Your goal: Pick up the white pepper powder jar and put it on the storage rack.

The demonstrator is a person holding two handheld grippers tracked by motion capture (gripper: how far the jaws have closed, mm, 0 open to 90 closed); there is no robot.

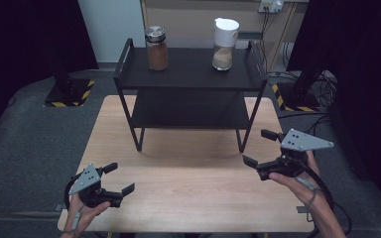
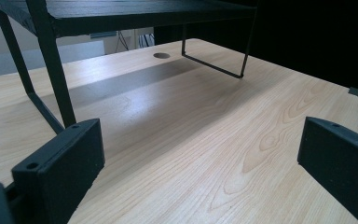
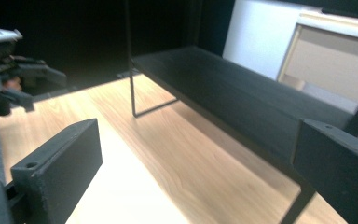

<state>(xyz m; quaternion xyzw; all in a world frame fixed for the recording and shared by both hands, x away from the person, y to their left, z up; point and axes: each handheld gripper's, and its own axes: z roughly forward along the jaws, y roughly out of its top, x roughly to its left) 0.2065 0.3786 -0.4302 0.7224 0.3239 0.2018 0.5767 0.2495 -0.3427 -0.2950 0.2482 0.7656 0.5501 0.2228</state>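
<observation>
A dark floor mat and cables surround the table.

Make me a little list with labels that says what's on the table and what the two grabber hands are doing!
table: light wood
shelf: black, two levels, standing on the table
jar with metal lid: brown contents, top level, left
jar with white lid: tan contents, top level, right
left gripper: open, holding nothing, near the table's front left corner
right gripper: open, holding nothing, beside the shelf's right front leg

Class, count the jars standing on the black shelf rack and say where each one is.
2. The brown-filled jar with a metal lid stands top-shelf left; the white-capped jar stands top-shelf right. The lower shelf looks bare, though it is shadowed.
</observation>
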